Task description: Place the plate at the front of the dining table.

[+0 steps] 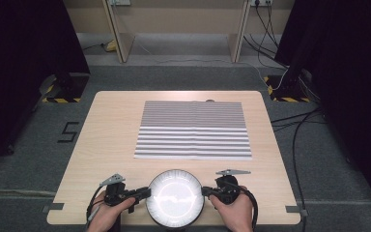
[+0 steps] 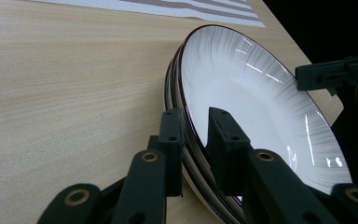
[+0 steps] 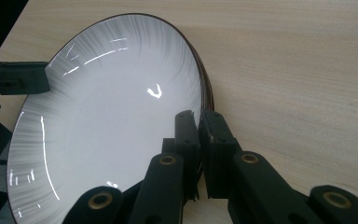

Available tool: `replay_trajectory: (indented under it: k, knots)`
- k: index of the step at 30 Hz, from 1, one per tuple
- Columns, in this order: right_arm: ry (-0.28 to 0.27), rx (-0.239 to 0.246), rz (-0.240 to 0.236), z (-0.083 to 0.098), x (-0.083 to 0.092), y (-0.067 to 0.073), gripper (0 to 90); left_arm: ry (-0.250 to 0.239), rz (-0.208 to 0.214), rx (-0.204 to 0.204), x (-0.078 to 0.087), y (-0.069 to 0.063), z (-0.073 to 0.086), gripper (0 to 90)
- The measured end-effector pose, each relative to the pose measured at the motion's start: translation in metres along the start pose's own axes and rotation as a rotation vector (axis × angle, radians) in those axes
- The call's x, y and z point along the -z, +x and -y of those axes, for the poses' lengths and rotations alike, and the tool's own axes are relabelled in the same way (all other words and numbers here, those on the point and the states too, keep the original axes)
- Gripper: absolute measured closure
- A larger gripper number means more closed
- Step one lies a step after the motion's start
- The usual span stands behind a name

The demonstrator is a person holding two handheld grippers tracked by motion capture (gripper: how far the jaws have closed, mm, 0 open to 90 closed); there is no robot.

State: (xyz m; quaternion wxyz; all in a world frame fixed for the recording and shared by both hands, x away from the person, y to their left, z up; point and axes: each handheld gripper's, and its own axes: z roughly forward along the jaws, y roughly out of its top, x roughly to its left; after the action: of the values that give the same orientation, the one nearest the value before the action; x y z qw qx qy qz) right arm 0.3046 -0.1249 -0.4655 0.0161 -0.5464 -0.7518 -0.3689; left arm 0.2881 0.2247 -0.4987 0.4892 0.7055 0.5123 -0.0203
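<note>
A white plate (image 1: 175,198) with fine grey rays and a dark rim is at the table's near edge, between my two grippers. My left gripper (image 1: 147,192) meets its left rim and my right gripper (image 1: 204,191) its right rim. In the left gripper view my left gripper (image 2: 196,114) has one jaw under and one over the rim of the plate (image 2: 261,107), whose edge looks layered, as if stacked. In the right gripper view my right gripper (image 3: 199,115) is shut tightly on the rim of the plate (image 3: 107,116).
A grey-and-white striped placemat (image 1: 193,129) lies flat in the middle of the wooden table (image 1: 111,140), beyond the plate. Around the table are grey floor, cables at the right and dark stands on both sides.
</note>
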Motion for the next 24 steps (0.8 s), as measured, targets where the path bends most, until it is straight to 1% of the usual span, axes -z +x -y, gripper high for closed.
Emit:
replay_trajectory:
  k: [3,4,7,8,12,14,16,20,22,24]
  knots:
    - [0.003,-0.008,-0.002,-0.001,0.0,0.0,86.4,0.0,-0.005,0.0,-0.001,-0.001,0.0,74.9]
    - [0.005,0.001,0.011,-0.003,-0.002,0.001,86.6,0.001,-0.007,0.0,-0.001,-0.001,0.0,74.8]
    - [0.015,0.004,0.02,-0.007,-0.003,0.002,86.8,0.003,-0.002,0.019,-0.001,0.0,-0.001,74.7]
    - [0.017,0.011,0.02,-0.007,-0.003,0.002,86.8,0.004,-0.004,0.02,-0.001,0.0,-0.001,74.6]
    - [0.029,0.004,0.016,-0.009,-0.004,0.002,87.0,0.009,-0.011,0.023,-0.001,-0.001,-0.002,74.4]
    - [0.038,0.013,0.019,-0.01,-0.004,0.003,87.0,0.009,-0.012,0.025,-0.001,-0.001,-0.001,74.3]
    - [0.04,0.014,0.021,-0.01,-0.004,0.003,87.0,0.008,-0.009,0.03,-0.001,-0.001,-0.001,74.3]
    - [0.041,0.013,0.014,-0.01,-0.005,0.003,86.9,0.015,-0.015,0.028,0.0,-0.001,-0.002,74.2]
    - [0.046,-0.001,0.001,-0.011,-0.006,0.003,87.0,0.015,-0.012,0.035,0.001,0.0,-0.002,74.1]
    - [0.042,-0.017,-0.001,-0.011,-0.006,0.002,87.1,0.01,-0.022,0.036,0.0,-0.001,-0.001,74.0]
